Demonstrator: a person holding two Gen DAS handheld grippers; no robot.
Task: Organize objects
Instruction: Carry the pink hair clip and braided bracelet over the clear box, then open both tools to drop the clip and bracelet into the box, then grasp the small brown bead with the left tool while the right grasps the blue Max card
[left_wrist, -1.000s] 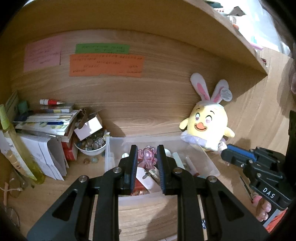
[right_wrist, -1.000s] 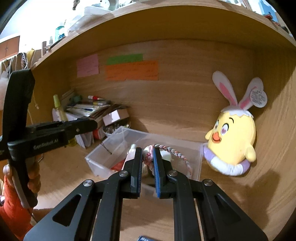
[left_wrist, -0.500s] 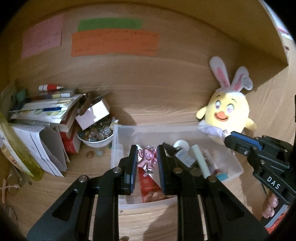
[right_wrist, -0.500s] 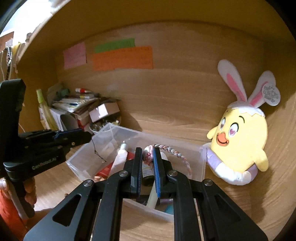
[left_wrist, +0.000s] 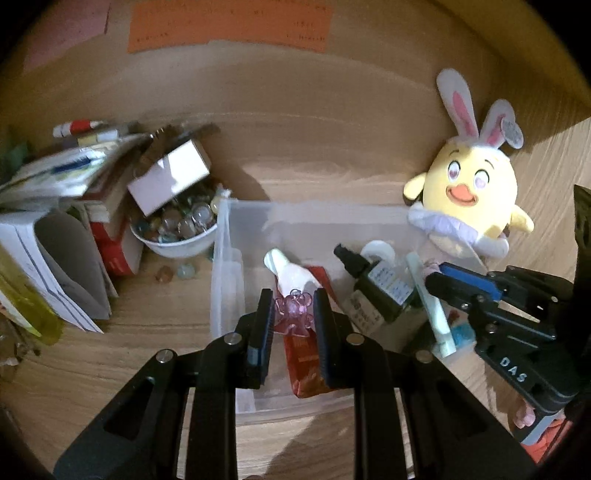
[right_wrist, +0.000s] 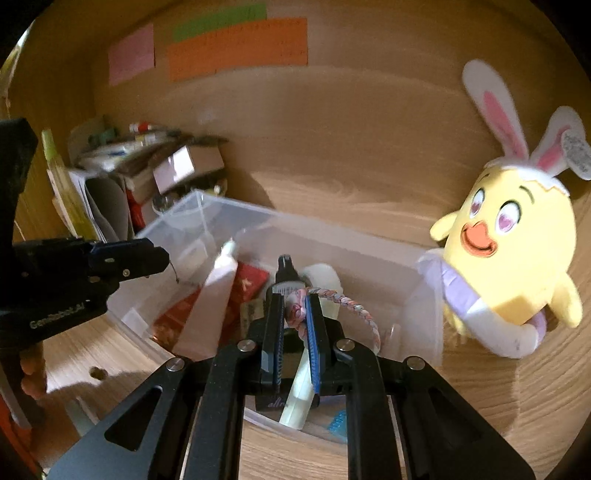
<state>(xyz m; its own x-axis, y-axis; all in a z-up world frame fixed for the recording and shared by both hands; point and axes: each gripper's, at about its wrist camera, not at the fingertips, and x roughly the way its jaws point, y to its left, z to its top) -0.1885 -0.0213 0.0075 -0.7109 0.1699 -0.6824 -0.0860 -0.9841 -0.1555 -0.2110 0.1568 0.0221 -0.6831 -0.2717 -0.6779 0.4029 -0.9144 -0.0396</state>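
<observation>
Nearest in the left wrist view, the left gripper (left_wrist: 292, 312) has its jaws pinching a small pink translucent hair clip (left_wrist: 293, 316), which sits right at the jaw tips, its lobes showing between and a little ahead of the pads. The clip hangs above the clear plastic bin (left_wrist: 226, 280), over a red packet (left_wrist: 308, 356) lying on the bin floor.

In the right wrist view, the right gripper (right_wrist: 296, 314) has its jaws pressed nearly together on the knotted end of a braided pink-and-grey band (right_wrist: 360, 312); the rest of the band loops out to the right of the jaws and curves back down over the bin's contents.

Inside the bin, just past both sets of jaws, lie a white tube (left_wrist: 290, 275), a dark dropper bottle (left_wrist: 373, 291), a roll of white tape (left_wrist: 380, 253) and a pale green stick (left_wrist: 430, 308); motion blur makes the labels hard to read.

Beyond the bin, a yellow chick plush with rabbit ears (left_wrist: 474, 195) leans against the back wall at the right. At the left, a white bowl of glass pebbles (left_wrist: 177, 230) stands on the wooden bench (left_wrist: 147, 332) beside stacked books and papers (left_wrist: 62, 192). Coloured notes (right_wrist: 236, 44) are stuck on the wall.
</observation>
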